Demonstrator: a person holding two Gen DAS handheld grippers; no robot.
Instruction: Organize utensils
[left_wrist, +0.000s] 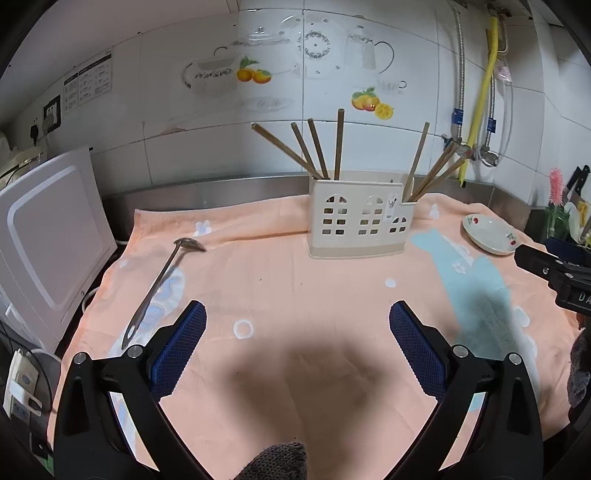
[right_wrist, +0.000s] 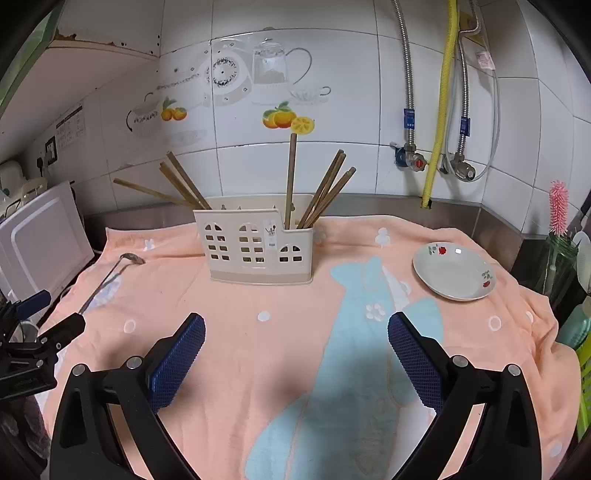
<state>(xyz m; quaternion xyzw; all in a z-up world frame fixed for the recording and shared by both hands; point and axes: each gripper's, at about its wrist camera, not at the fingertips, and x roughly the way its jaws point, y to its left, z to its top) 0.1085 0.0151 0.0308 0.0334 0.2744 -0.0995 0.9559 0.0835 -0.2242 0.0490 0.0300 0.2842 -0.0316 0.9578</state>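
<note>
Overall, the worktop (right_wrist: 461, 210) is covered by a peach towel (right_wrist: 258, 350) with a pale blue fish print, reaching back to a steel upstand below the tiled wall. At the left edge a white panel (left_wrist: 48, 236) leans upright beside the towel. Toward the rear centre stands a cream utensil holder (right_wrist: 255, 243) with window-shaped cut-outs, upright on the towel; wooden chopsticks (right_wrist: 325, 192) stand tilted in both its left and right compartments. To the right, well apart from the holder, a white plate (right_wrist: 452, 273) with red flower marks lies flat and holds nothing. To the left, a metal ladle (left_wrist: 159, 284) lies flat on the towel, bowl toward the wall, handle toward the camera. The left tool (left_wrist: 297, 325) hovers above the towel with jaws spread wide, gripping nothing. The right tool (right_wrist: 295, 336) likewise hangs over the fish print, jaws wide apart, holding nothing.
</note>
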